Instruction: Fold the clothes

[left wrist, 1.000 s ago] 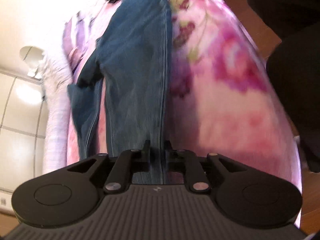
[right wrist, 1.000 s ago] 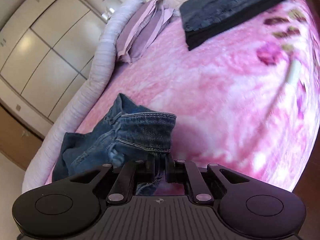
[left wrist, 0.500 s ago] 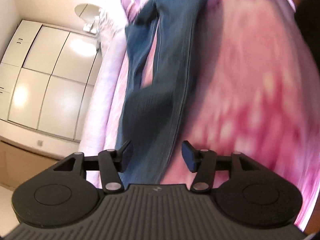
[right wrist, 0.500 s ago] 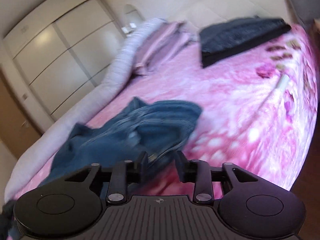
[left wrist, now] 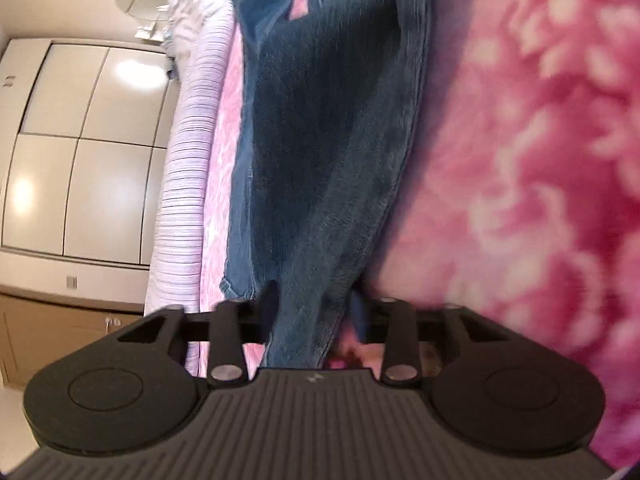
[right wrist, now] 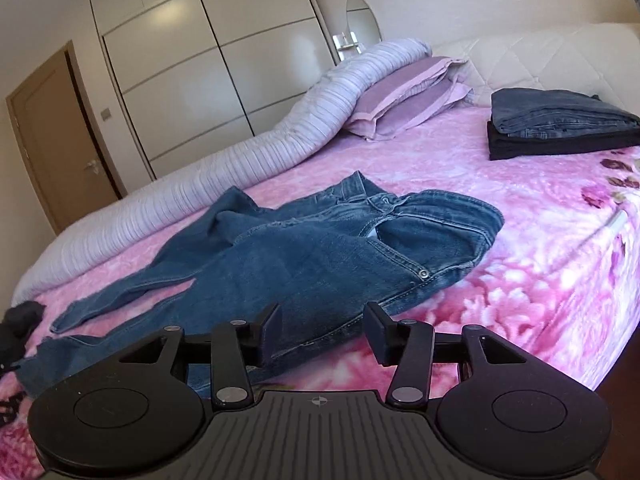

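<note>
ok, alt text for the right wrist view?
The open right gripper hovers just short of blue jeans spread unfolded on a pink floral bedspread. Behind lie folded dark clothes, purple pillows and a white wardrobe.

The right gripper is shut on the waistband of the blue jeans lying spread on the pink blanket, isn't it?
Not quite: the right wrist view shows the right gripper open, holding nothing, its fingers apart above the blue jeans. The jeans do lie spread on the pink blanket.

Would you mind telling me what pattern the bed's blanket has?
The blanket is pink with a floral print, showing best in the right wrist view.
</note>
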